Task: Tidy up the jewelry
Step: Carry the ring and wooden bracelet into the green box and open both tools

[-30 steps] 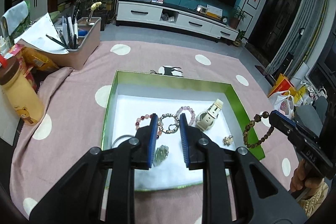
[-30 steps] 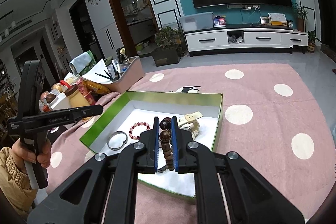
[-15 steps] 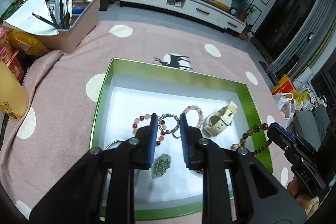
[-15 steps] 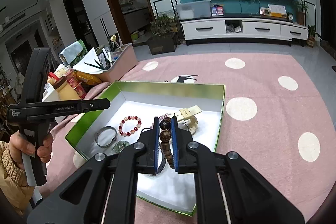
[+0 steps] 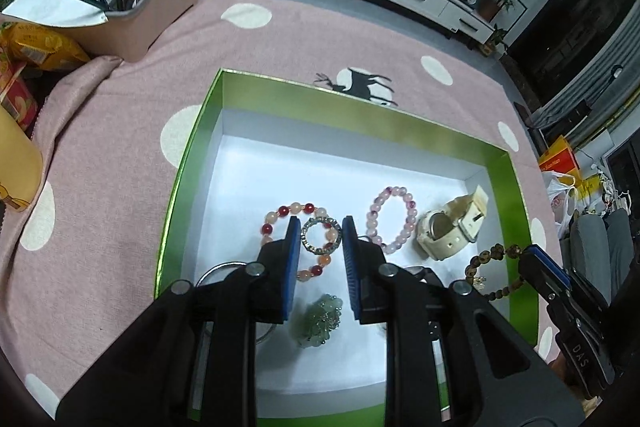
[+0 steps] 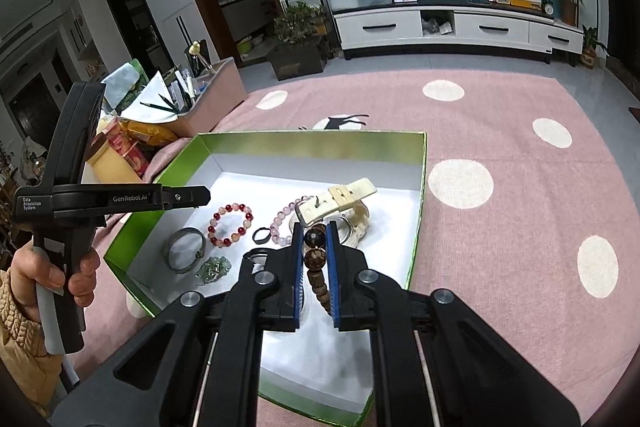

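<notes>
A green box (image 5: 320,95) with a white floor holds a red-and-peach bead bracelet (image 5: 276,217), a pink bead bracelet (image 5: 394,223), a cream watch (image 5: 448,231), a silver bangle (image 6: 184,251) and a green stone cluster (image 5: 318,319). My left gripper (image 5: 320,223) hovers over the box, shut on a small sparkly ring (image 5: 320,250) held between its blue pads. My right gripper (image 6: 314,227) is shut on a string of brown wooden beads (image 6: 314,259), which hangs over the box's right side (image 5: 484,259) beside the watch.
A pink dotted cloth (image 6: 520,211) covers the table. At the left stand a pink pen caddy (image 5: 160,23), snack packets (image 5: 36,47) and a yellow bottle (image 5: 16,163). A black ring (image 6: 260,235) lies in the box. A hand (image 6: 52,271) grips the left tool.
Both grippers have come lower and closer over the box, which now fills more of each view. The ring and the wooden beads stayed in their grips.
</notes>
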